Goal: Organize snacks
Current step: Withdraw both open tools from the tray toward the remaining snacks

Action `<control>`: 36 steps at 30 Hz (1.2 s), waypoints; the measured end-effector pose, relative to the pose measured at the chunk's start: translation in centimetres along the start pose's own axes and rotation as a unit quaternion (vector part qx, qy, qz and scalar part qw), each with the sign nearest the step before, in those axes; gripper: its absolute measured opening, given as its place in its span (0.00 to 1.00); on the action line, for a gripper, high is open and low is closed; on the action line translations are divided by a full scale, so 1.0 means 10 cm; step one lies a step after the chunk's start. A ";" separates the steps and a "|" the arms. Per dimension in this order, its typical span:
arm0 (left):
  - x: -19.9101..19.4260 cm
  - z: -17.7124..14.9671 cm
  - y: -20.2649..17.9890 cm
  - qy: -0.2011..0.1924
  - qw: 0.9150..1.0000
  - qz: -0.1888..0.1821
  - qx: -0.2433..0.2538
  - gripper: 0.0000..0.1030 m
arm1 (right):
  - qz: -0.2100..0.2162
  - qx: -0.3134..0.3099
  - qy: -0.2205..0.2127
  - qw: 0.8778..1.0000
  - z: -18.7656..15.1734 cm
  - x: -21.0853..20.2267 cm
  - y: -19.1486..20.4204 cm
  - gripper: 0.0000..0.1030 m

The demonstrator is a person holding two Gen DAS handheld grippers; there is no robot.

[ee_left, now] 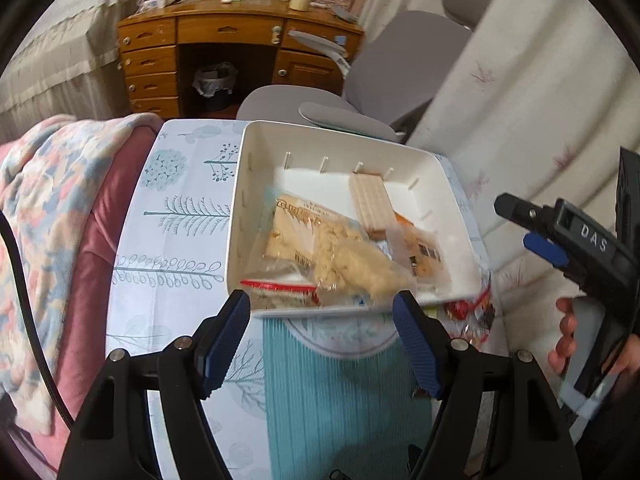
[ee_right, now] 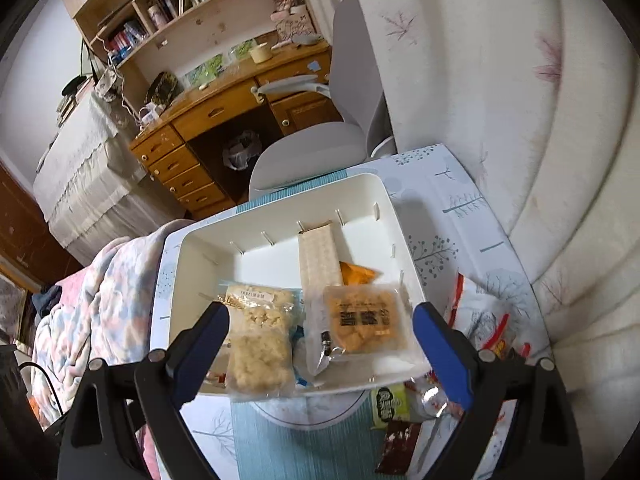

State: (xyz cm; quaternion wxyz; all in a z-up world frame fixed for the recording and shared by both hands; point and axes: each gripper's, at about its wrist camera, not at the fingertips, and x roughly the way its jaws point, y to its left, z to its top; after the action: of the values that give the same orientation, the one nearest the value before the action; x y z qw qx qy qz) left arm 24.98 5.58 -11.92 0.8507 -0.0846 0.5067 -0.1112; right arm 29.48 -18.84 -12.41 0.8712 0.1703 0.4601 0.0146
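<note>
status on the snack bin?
Left gripper open, empty. Right gripper open, empty. White bin holds several packets; loose snacks remain beside it. Nothing blocking.

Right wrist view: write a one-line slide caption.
Open right gripper hovers over a white bin holding wrapped snacks, including a wafer pack; more snack packets wait on the tree-print tablecloth.

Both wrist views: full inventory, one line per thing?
white bin: 1, on the patterned tablecloth
pale crumbly snack packs: 2, beige, bin's near left
wafer bar: 1, cream, against bin's far wall
orange-brown cracker pack: 1, bin's near right
loose snack packets: several, red, green, brown, on cloth right of bin
grey chair: 1, behind table
wooden desk: 1, background
left gripper: jaws open, empty
right gripper: jaws open, empty
hand: 1, on right gripper's handle
</note>
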 end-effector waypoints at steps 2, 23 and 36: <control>-0.07 -0.08 0.01 0.001 1.000 0.000 0.014 0.74 | -0.001 0.016 -0.008 1.000 -0.12 -0.09 -0.01 0.91; -0.26 -0.95 -0.01 0.087 0.988 -0.029 0.120 0.75 | -0.044 0.157 -0.013 0.987 -1.75 -0.57 -0.19 0.91; -0.28 -0.80 -0.41 0.078 0.988 0.004 0.134 0.75 | -0.075 0.097 -0.027 0.992 -1.82 -0.60 -0.44 0.91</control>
State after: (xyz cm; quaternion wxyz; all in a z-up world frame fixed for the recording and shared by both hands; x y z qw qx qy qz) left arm 16.21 2.13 -12.25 0.8127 0.0411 0.5523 -0.1812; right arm 10.77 -18.95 -18.43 0.8611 0.2194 0.4476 -0.1004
